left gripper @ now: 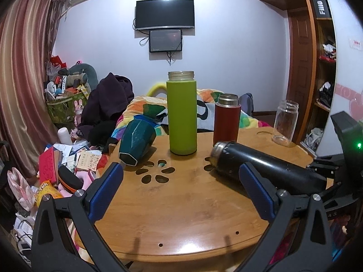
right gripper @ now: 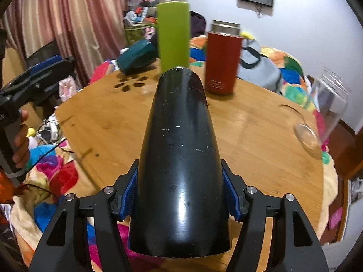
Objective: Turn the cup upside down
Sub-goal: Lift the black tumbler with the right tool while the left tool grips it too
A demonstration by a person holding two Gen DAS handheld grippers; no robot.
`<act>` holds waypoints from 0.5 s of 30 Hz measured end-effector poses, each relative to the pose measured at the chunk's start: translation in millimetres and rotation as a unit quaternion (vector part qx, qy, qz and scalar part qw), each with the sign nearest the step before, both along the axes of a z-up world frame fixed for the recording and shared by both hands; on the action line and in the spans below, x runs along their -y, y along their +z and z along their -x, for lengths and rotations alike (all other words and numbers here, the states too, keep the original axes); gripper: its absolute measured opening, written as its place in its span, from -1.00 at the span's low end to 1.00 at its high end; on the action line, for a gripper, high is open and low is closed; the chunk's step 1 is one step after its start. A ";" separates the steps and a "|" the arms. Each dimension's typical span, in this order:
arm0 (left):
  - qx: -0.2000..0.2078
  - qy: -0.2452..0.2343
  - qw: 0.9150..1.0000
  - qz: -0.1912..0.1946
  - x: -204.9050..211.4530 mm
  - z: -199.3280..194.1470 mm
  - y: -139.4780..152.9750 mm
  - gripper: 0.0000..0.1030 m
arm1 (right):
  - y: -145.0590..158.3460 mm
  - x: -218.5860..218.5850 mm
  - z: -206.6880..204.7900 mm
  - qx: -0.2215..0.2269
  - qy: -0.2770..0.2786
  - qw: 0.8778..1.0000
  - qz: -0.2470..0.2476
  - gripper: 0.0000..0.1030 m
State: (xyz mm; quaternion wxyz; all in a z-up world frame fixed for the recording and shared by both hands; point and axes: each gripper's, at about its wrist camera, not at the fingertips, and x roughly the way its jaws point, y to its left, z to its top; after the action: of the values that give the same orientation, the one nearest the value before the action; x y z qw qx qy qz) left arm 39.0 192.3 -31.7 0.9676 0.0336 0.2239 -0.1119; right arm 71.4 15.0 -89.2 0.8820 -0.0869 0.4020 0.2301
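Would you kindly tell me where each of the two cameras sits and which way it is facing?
Left wrist: sits behind the open left claw, facing across the round table toward the wall screens; the right claw's body shows at the right edge.
Right wrist: sits behind the right claw, shut on the black bottle, looking along it; the person's left hand shows.
Shared: green bottle, red flask, teal cup, glass jar.

The left wrist camera looks from the near edge of the round wooden table [left gripper: 181, 208] across to the far wall. The right wrist camera sits very close behind the black bottle [right gripper: 179, 158]. Both views share the green bottle [left gripper: 181, 115] [right gripper: 173, 34].
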 end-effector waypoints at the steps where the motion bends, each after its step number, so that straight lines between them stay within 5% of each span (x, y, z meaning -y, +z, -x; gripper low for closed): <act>1: -0.002 -0.003 1.000 -0.006 0.9 -0.5 -1.9 1.00 | -0.2 -2.9 0.3 0.001 0.004 1.000 0.001 0.18; 10: -0.030 -0.115 0.990 -0.072 39.2 -16.5 0.6 1.00 | -0.5 2.6 1.3 -0.007 0.000 1.000 -0.019 0.18; 15: -0.026 -0.201 0.960 -0.193 79.0 -18.4 -7.4 1.00 | 1.0 9.5 8.3 -0.007 0.000 0.999 -0.035 0.19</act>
State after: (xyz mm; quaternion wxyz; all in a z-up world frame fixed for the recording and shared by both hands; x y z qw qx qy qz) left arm 57.3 113.4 -39.1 0.8943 0.2606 0.2551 -0.2594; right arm 63.1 5.5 -88.2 0.8815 -0.0540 0.4001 0.2449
